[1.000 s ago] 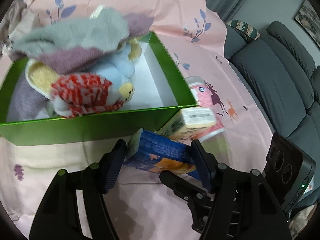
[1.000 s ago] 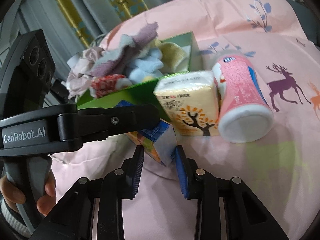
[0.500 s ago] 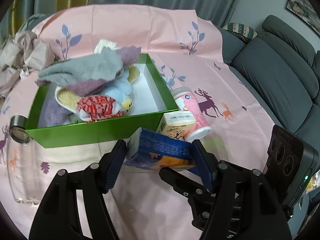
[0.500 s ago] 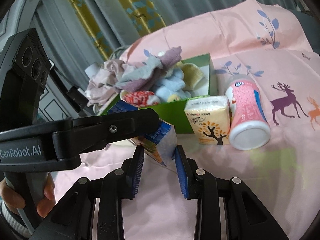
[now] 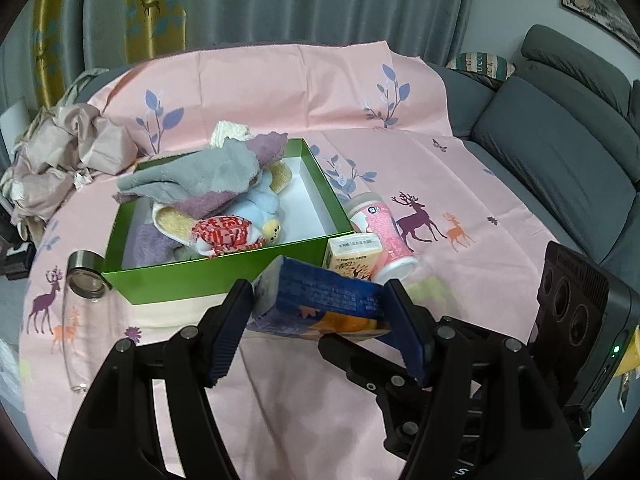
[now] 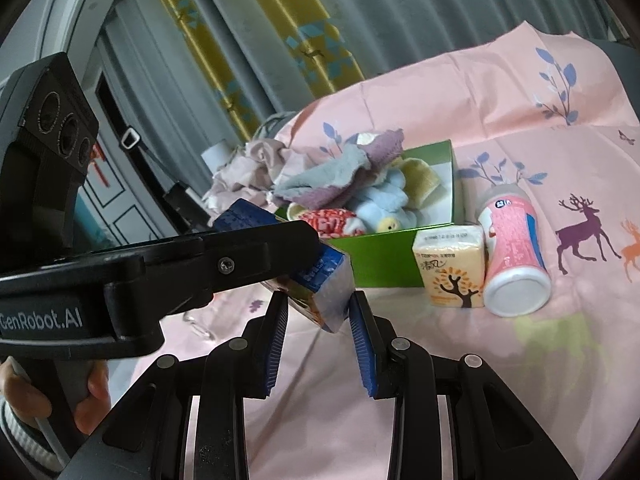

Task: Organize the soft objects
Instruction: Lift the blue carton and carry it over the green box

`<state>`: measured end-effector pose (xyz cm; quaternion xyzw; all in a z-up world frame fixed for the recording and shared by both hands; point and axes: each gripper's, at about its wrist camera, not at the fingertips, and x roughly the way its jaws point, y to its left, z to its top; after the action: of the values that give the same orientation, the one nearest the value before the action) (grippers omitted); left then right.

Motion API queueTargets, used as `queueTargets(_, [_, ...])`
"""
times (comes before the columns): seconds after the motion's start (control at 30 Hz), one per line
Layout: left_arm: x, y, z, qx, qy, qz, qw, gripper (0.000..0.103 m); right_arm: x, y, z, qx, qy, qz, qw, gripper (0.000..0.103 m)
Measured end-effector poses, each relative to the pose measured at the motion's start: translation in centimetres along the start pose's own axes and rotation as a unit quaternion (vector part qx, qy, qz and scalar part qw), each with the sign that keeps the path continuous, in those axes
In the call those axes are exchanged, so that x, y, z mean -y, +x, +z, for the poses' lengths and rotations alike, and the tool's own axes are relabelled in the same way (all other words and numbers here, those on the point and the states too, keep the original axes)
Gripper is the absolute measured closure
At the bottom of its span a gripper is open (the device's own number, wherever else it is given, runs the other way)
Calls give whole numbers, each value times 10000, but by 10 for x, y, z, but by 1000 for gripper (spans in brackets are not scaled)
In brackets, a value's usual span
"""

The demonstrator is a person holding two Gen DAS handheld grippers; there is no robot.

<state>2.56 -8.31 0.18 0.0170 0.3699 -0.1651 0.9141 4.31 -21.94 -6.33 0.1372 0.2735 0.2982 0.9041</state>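
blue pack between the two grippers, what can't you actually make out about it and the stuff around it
- Blue pack: in the left wrist view its far end is behind the left gripper pad; print too small to read.
- Blue pack, right wrist view: the left gripper's arm covers its middle.
- Green box: towels hide the floor.
- Glass bottle: contents unclear.

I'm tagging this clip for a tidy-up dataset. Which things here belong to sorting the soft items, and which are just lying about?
Part of the job:
- blue tissue pack, gripped by left gripper and right gripper
- yellow tissue pack
- green box
- towels and plush toys inside it

Just lying about:
- pink bottle, on its side
- glass bottle
- crumpled cloth
- sofa
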Motion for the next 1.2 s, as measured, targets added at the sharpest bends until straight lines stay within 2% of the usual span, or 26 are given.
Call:
queueTargets(0.27, [11,-22,-1,295,169,222,9992,36,-8,-12,4,173,-82,121,9997,69])
queueTargets(0.53, [9,-57,-6,619,258,407,9969,35,-35,-24,9,317,-373,273,9984,69])
queueTargets(0.7, [3,-74,-2,778,253,395,9959,35,-53,-28,15,383,-560,269,9973,69])
queueTargets(1.2, [-13,-106,56,1399,541,334,9881,35,-88,-29,82,752,-1043,-46,9917,69])
